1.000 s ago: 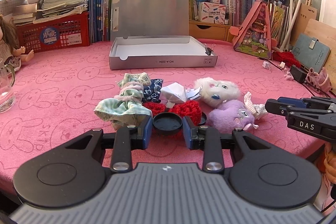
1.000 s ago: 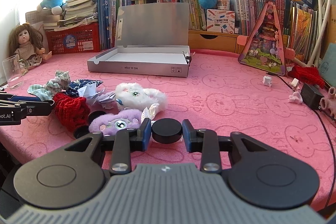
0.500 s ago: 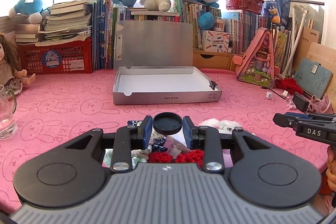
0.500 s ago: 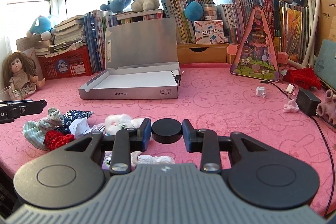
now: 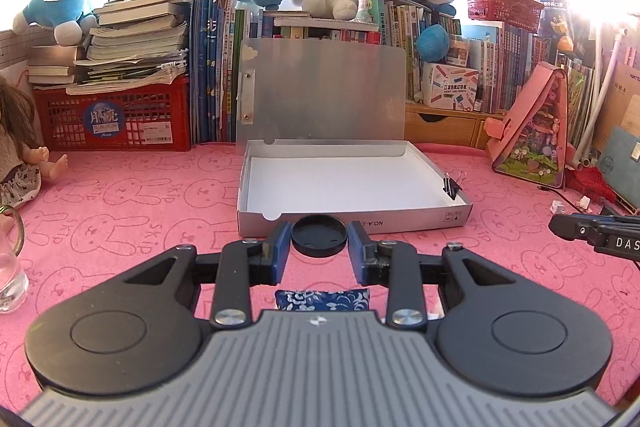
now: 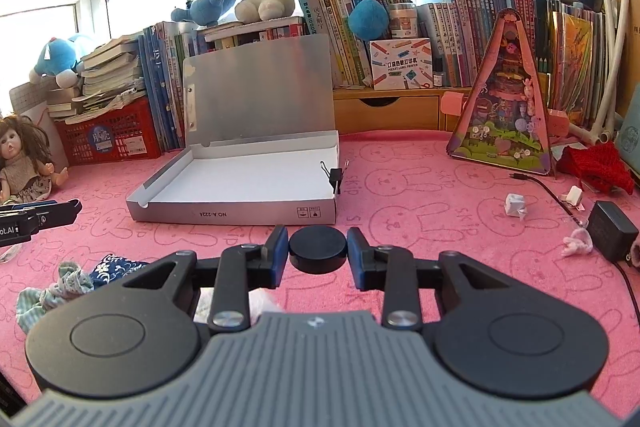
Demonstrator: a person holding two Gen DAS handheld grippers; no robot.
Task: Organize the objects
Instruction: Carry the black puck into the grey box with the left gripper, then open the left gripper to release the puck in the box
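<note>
My left gripper (image 5: 319,241) is shut on a round black lid (image 5: 319,235), hollow side up, held just short of the front wall of the open silver box (image 5: 348,183). My right gripper (image 6: 317,249) is shut on a round black puck-shaped case (image 6: 317,247), also in front of the silver box (image 6: 240,183), whose lid stands upright behind it. A black binder clip (image 5: 451,187) sits on the box's right rim. Blue patterned cloth (image 5: 322,301) shows under the left gripper. Scrunchies (image 6: 52,291) and blue cloth (image 6: 114,265) lie at the lower left in the right wrist view.
A pink rabbit-print cloth (image 5: 120,195) covers the table. Books, a red crate (image 5: 116,119) and plush toys line the back. A doll (image 6: 24,155) sits far left, a glass (image 5: 10,267) near the left edge. A pink triangular toy house (image 6: 506,95), a charger (image 6: 612,229) and cable lie right.
Both grippers have risen and moved forward toward the silver box, each still holding its black piece. The heap of plush toys and scrunchies has dropped below and behind the fingers.
</note>
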